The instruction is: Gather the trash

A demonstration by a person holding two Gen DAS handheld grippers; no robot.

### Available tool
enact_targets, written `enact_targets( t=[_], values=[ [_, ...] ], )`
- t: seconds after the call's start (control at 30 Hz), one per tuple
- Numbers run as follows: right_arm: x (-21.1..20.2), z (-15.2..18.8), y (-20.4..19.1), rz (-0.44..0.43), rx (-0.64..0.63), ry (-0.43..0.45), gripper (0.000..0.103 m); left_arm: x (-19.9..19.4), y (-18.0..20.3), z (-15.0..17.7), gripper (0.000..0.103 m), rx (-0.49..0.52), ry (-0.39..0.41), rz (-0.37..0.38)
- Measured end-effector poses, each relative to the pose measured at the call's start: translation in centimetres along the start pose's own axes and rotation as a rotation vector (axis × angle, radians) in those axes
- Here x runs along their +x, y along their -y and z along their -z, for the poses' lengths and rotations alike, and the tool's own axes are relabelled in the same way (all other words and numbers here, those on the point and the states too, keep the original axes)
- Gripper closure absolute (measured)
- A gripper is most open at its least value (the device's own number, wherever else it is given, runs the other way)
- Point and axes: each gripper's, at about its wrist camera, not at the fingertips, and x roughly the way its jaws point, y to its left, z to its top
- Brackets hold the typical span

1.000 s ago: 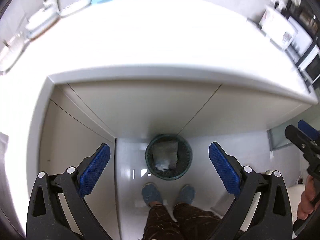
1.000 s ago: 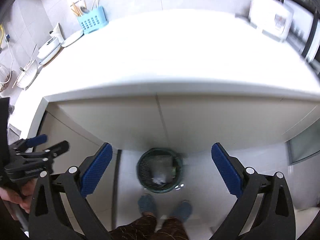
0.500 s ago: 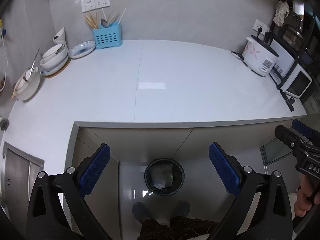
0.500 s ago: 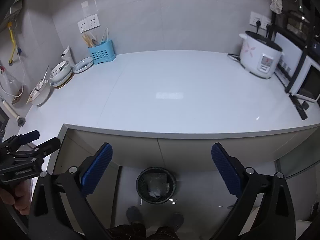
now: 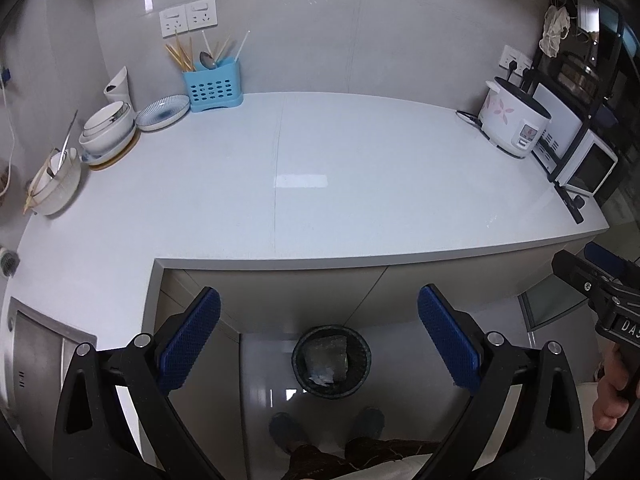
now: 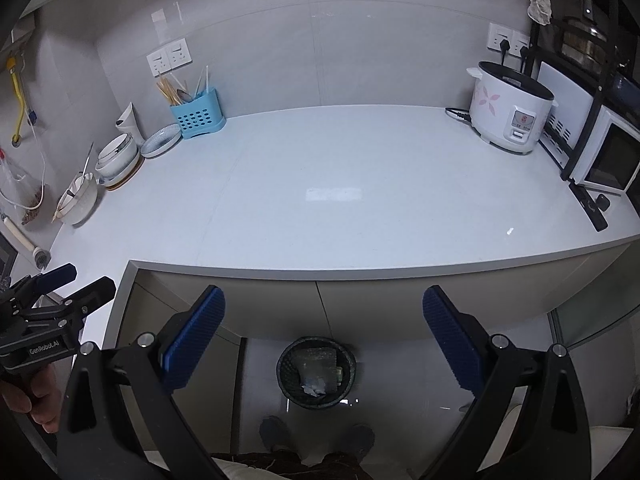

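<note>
1. The white table (image 5: 360, 184) is L-shaped; its middle is bare and things stand along its back and side edges.
2. One microwave (image 6: 612, 160) sits at the far right on a black rack, with one white rice cooker (image 6: 510, 114) just beside it on the table.
3. On the floor below the table edge stands one dark round bin (image 5: 331, 360), upright, mouth up. In it lies the trash (image 5: 326, 362): a greyish crumpled bag and a small white scrap. A bit of green shows at its right in the right wrist view.
4. The left hand-held gripper (image 5: 318, 344) is above the bin with its two blue pads spread wide and nothing between them.
5. The right hand-held gripper (image 6: 322, 340) is likewise wide open and empty over the bin.
6. One blue caddy (image 5: 212, 90) at the back wall holds chopsticks and a spoon, standing on end.
7. Stacked bowls (image 5: 108, 132) rest on plates at the left; their number is unclear.
8. One blue-patterned dish (image 5: 162, 107) lies between the stack and the caddy.
9. One bowl (image 5: 56, 188), tilted, holds chopsticks.
10. Two shoes (image 5: 326, 426) point toward the bin.
</note>
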Motion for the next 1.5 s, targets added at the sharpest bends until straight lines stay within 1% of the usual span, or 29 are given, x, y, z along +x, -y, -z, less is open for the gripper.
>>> enact_targets(
  t=[0.17, 0.57, 0.97, 1.5],
  values=[
    [0.1, -0.1, -0.2, 0.002, -0.006, -0.005, 0.008, 0.1, 0.0, -0.1, 0.006, -0.015, -0.005, 0.011],
    [0.3, 0.0, -0.3, 0.004, -0.023, -0.013, 0.008, -0.1, 0.4, -0.1, 0.006, -0.014, -0.002, 0.009],
    [0.2, -0.1, -0.1, 0.013, -0.031, -0.011, 0.008, 0.0, 0.9, 0.0, 0.006, -0.01, -0.013, 0.027],
    [-0.1, -0.1, 0.4, 0.017, -0.037, -0.009, 0.008, 0.0, 1.7, 0.4, 0.006, 0.004, -0.018, 0.015]
  ],
)
